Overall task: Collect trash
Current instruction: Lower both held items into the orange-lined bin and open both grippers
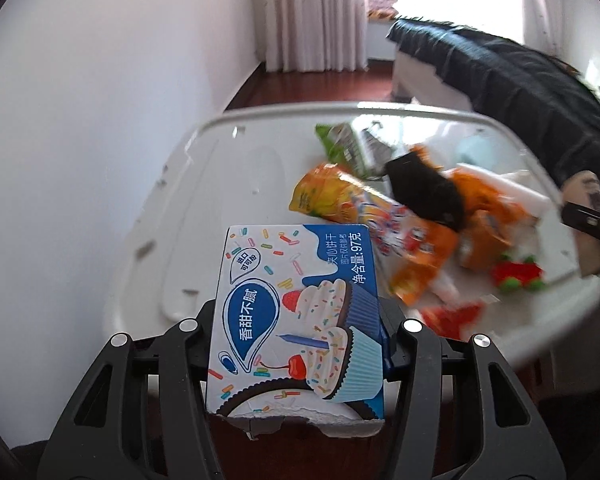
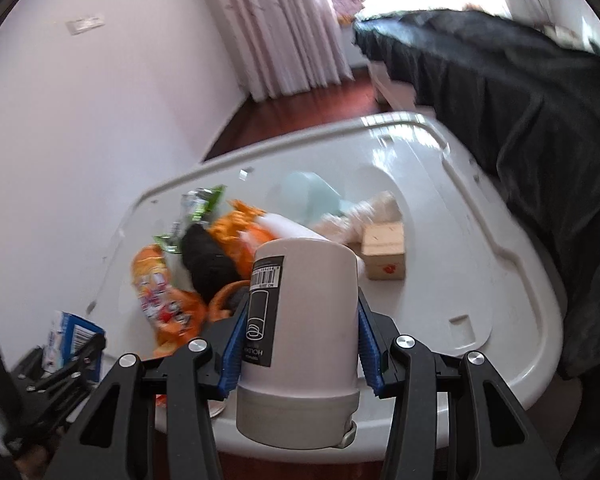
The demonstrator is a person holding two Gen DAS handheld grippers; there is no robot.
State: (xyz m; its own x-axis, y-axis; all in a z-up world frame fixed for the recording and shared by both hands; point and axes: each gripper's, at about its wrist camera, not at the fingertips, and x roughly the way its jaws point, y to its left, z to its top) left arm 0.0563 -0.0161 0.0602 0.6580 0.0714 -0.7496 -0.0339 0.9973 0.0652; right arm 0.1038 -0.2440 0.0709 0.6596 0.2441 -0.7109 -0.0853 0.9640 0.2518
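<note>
Left gripper (image 1: pixel 300 344) clamped on torn biscuit box (image 1: pixel 296 320), long axis running straight ahead. Right gripper (image 2: pixel 298 344) clamped on white cup (image 2: pixel 300 340), upright. Wrapper pile (image 1: pixel 412 216) ahead on white table (image 1: pixel 204 200), nearer the left.

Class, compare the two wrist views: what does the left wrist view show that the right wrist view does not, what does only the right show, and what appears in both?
Only the left wrist view: the printed front of the biscuit box clamped in the left gripper, and a red and green wrapper.

Only the right wrist view: the white bottle clamped in the right gripper, and a small cardboard box.

Both: the white table, the black item, the orange wrappers and the dark cloth.
</note>
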